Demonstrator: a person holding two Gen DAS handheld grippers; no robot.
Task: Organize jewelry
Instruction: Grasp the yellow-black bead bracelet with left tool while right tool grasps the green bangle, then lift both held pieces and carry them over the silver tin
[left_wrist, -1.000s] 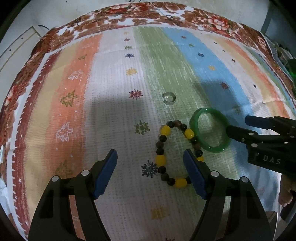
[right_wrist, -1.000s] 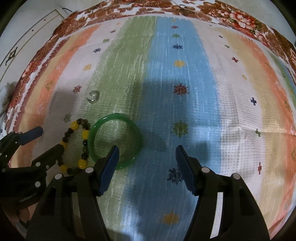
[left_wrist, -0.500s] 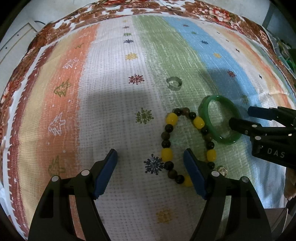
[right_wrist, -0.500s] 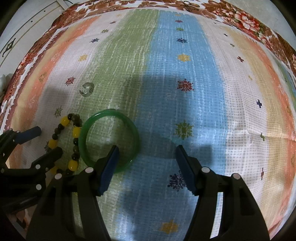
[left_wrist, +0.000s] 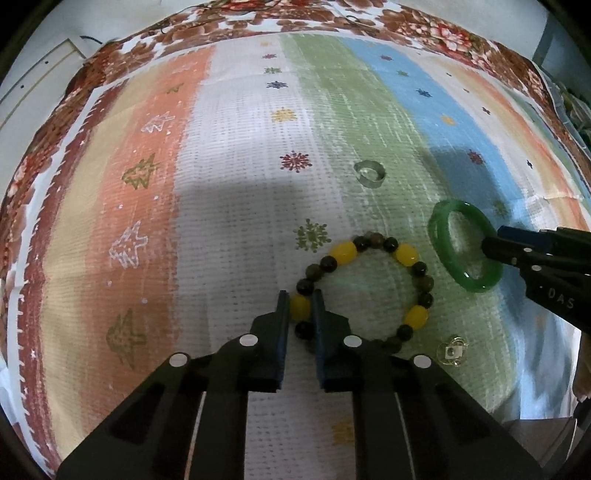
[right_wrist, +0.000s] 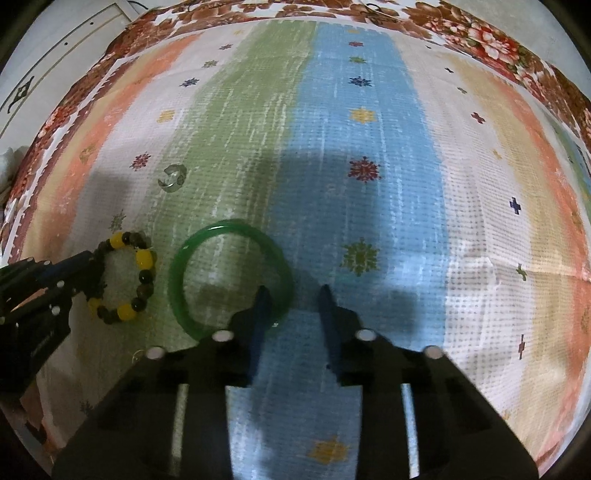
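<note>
A bracelet of yellow and dark beads (left_wrist: 404, 254) lies in a loop on the striped cloth. My left gripper (left_wrist: 300, 299) has its jaws closing, and their pads pinch a yellow bead at the loop's near left. To the right lies a green bangle (left_wrist: 443, 236), also seen in the right wrist view (right_wrist: 192, 254). My right gripper (right_wrist: 294, 295) is closing with the bangle's near right rim between its jaws. In the left wrist view the right gripper (left_wrist: 493, 238) nips that rim. The left gripper (right_wrist: 83, 271) also shows in the right wrist view, at the bracelet (right_wrist: 144, 258).
A silver ring (left_wrist: 369, 173) (right_wrist: 171, 179) lies farther out on the green stripe. A small clear earring with a stone (left_wrist: 451, 350) sits near the bracelet's right side. The striped cloth (left_wrist: 229, 184) lies on a floral-edged cover (left_wrist: 443, 33). A white panel (right_wrist: 55, 55) stands beyond at the left.
Both grippers' jaws have come together from wide open, the left onto a yellow bead, the right around the bangle's rim. The bracelet's loop looks rounder, and the earring has come into view.
</note>
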